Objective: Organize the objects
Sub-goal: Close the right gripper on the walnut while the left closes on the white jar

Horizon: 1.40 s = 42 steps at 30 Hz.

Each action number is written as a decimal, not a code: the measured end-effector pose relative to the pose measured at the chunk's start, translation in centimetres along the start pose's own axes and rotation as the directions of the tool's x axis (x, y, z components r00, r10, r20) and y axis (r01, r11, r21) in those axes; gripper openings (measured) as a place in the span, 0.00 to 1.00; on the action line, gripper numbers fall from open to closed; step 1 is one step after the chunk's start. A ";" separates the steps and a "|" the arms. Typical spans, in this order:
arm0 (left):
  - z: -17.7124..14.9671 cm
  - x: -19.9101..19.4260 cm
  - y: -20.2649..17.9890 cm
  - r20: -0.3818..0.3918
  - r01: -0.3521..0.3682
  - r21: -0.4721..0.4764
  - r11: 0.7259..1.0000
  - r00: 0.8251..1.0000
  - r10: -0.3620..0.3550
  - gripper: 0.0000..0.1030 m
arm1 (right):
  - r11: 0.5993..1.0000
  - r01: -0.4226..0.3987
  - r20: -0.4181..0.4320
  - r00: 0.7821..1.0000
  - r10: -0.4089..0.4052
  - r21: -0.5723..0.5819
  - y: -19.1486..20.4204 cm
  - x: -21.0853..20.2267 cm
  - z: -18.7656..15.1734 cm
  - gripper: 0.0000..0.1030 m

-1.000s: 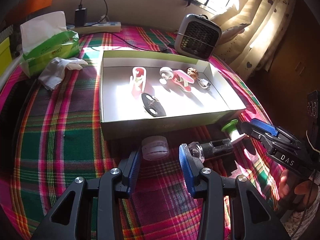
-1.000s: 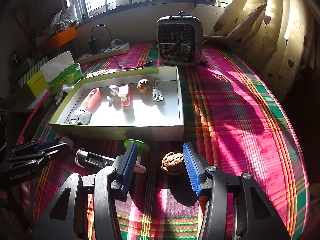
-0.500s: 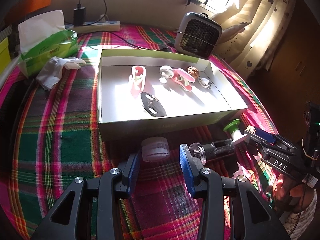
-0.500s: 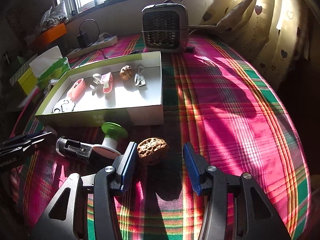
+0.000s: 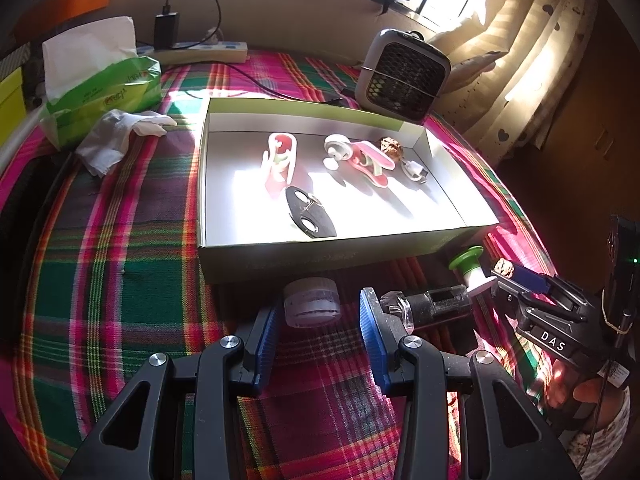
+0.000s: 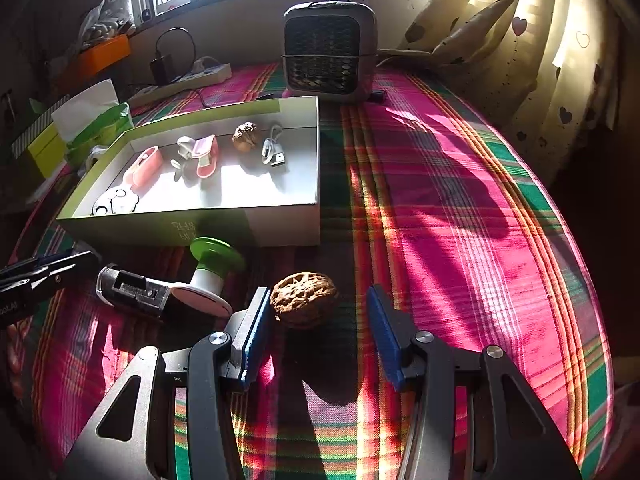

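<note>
1. My right gripper (image 6: 316,328) stands apart around the walnut (image 6: 304,304), which lies on the cloth just before the box (image 6: 248,228); its left pad (image 6: 256,324) is just beside the shell.
2. My left gripper (image 5: 318,340) stands apart; the small jar (image 5: 312,302) sits between its tips, near the box front.

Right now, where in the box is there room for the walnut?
The box has bare floor along its near wall and in the near right corner, below the white cable. The back row is crowded. The walnut sits between the right gripper fingers.

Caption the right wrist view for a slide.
Open right gripper straddles a walnut on the plaid cloth, before the white box.
</note>
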<state>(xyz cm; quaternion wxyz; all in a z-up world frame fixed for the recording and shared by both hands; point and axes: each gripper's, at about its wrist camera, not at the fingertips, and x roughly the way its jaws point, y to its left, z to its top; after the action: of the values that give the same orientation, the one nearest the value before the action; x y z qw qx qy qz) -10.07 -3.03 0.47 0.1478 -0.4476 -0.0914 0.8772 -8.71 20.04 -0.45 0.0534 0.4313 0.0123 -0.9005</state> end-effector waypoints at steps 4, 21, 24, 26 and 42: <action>-0.1 0.0 -0.1 0.002 -0.010 0.000 1.000 1.000 0.010 0.36 | 1.000 0.001 0.000 1.000 -0.001 0.000 0.0 0.0 0.0 0.47; -0.2 -0.1 0.2 0.014 -0.036 0.002 0.999 0.999 0.036 0.25 | 1.000 0.008 0.003 1.000 -0.008 -0.004 -0.1 -0.2 -0.2 0.38; -0.3 -0.1 0.2 0.015 -0.037 0.002 0.999 0.999 0.037 0.25 | 1.000 0.008 0.005 1.000 -0.008 -0.006 -0.1 -0.3 -0.2 0.32; -0.3 -0.1 0.1 0.015 -0.037 0.002 0.999 0.999 0.037 0.24 | 1.000 0.008 0.005 1.000 -0.008 -0.006 -0.1 -0.3 -0.2 0.32; -0.3 -0.1 0.2 0.015 -0.039 0.007 0.999 0.999 0.039 0.24 | 1.000 0.008 0.005 1.000 -0.008 -0.006 -0.1 -0.3 -0.3 0.32</action>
<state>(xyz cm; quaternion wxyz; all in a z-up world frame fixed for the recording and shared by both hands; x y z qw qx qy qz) -9.77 -3.21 0.35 0.1315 -0.4421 -0.0808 0.8836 -8.35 20.22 -0.38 0.0508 0.4288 0.0165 -0.9018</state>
